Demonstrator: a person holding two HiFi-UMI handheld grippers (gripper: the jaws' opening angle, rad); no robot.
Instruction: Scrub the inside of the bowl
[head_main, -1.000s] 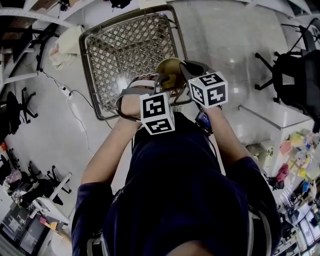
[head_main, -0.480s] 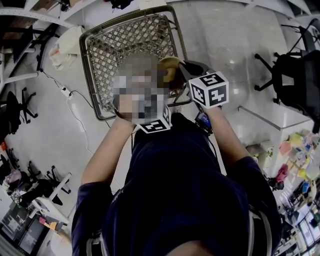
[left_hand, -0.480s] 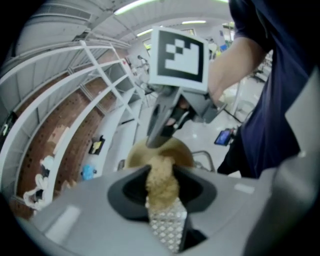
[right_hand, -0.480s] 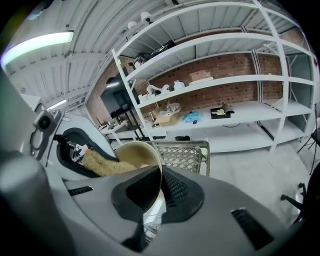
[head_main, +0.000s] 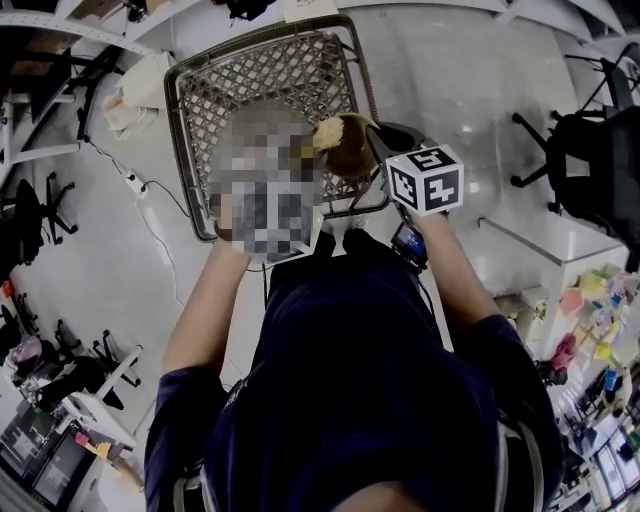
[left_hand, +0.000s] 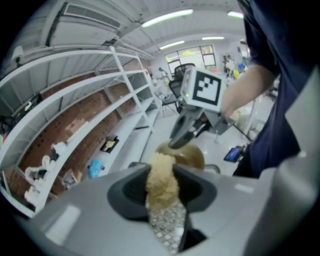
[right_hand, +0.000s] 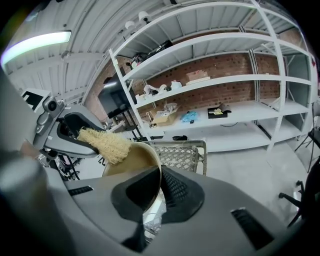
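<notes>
Right gripper view: the jaws of the right gripper (right_hand: 159, 181) are clamped on the rim of the tan bowl (right_hand: 131, 161), one jaw inside the wall and one outside. The bowl is held in the air, tilted, with a wire basket (right_hand: 180, 152) beyond it. Left gripper view: the jaws of the left gripper (left_hand: 162, 175) are closed on a pale fibrous scrubber (left_hand: 161, 185). Its free end lies at the edge of the bowl's mouth; contact with the inner wall cannot be confirmed. White shelving (right_hand: 235, 80) stands behind.
</notes>
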